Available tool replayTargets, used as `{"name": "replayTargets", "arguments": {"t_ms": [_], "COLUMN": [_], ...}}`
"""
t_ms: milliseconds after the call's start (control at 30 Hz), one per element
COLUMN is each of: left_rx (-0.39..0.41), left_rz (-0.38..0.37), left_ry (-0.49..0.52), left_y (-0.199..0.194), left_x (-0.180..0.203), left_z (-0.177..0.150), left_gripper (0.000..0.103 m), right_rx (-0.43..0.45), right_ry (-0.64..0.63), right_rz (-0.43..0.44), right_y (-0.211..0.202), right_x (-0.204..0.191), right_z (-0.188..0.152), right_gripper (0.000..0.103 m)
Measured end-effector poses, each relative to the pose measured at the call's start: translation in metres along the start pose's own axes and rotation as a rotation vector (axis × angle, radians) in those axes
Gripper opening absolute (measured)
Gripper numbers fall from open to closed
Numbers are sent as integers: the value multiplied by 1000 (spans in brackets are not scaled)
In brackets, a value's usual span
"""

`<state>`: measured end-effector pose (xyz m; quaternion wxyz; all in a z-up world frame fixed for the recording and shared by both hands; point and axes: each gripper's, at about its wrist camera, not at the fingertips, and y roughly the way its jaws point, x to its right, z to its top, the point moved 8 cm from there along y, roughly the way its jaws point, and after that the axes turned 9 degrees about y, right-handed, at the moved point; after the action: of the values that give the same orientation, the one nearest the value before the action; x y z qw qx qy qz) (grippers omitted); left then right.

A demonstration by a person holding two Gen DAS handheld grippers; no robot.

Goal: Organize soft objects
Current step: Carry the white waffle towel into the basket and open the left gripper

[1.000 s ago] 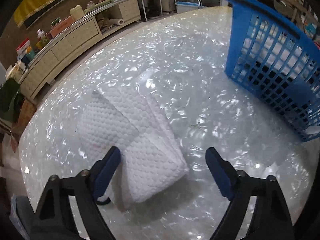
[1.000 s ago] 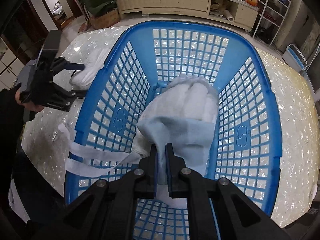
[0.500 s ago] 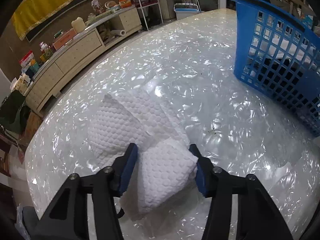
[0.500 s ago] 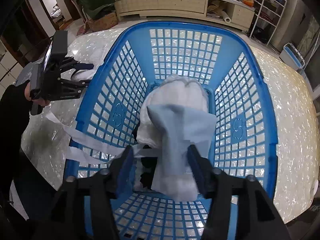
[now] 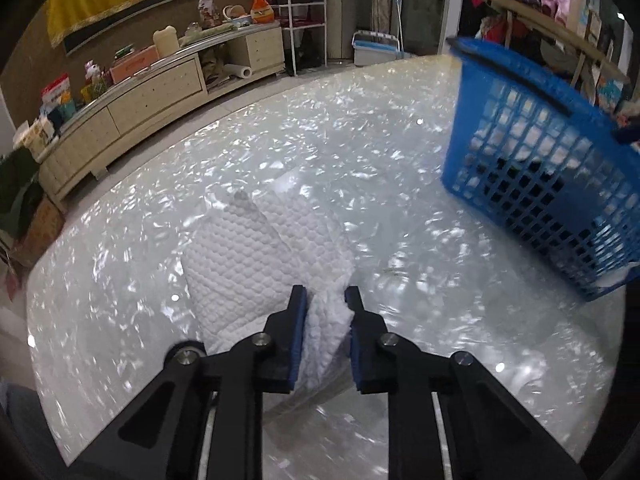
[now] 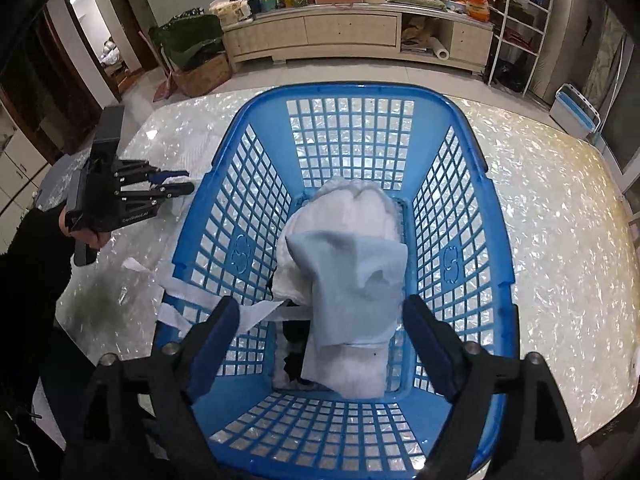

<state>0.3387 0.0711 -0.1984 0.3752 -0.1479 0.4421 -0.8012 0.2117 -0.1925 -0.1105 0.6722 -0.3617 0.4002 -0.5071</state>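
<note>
A white quilted cloth (image 5: 256, 264) lies folded on the pearly table. My left gripper (image 5: 326, 300) is shut on its near corner, the fabric bunched between the blue pads; the left gripper (image 6: 182, 184) also shows at the left of the right wrist view. The blue basket (image 5: 532, 168) stands to the right. In the right wrist view my right gripper (image 6: 320, 320) hangs over the blue basket (image 6: 496, 240), its jaws opening wide. A pale blue cloth (image 6: 352, 280) lies loose between them on white cloths (image 6: 360, 208), touching neither pad. A white strip (image 6: 176, 292) drapes over the basket's left rim.
The table (image 6: 568, 240) has a glossy mother-of-pearl top. A person's hand and dark sleeve (image 6: 32, 264) hold the left gripper at the table's left. A cream sideboard (image 6: 352, 36) and a wire rack (image 6: 516, 28) stand beyond the table.
My left gripper closed onto the quilted cloth's corner and lifted it slightly. My right gripper opened and let the pale blue cloth drop into the basket.
</note>
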Motion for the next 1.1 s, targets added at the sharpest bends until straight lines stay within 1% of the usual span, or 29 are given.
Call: {"name": "replayTargets", "arguments": {"t_ms": [133,200,267,533,600,667,867,1100], "left_rx": [17,12,9,45,59,75,112,160], "left_rz": [-28,-22,-22,-37,-40,-36,-39,-29], "left_ry": [-24,-17,-32,-70,-82,-85,-84,-45], "left_y": [-19,-27,-37,-91,-103,-117,-145,-169], "left_x": [12,17,21,48,54,62,85,103], "left_z": [-5,-8,-11,-14,-11,-7,8,36], "left_gripper": [17,17,17,16,16,16,16,16], "right_rx": [-2,2,12,52,59,62,62,62], "right_ry": [12,16,15,14,9,-3,-1,3], "right_rz": [2,6,11,12,1,-12,-3,-28], "right_y": [-1,-2,-5,-17,-18,-20,-22,-28], "right_x": [5,6,5,10,12,13,14,22], "right_z": [-5,-6,-8,-13,-15,-18,-23,-27], "right_gripper": [93,99,103,103,103,103,103,103]}}
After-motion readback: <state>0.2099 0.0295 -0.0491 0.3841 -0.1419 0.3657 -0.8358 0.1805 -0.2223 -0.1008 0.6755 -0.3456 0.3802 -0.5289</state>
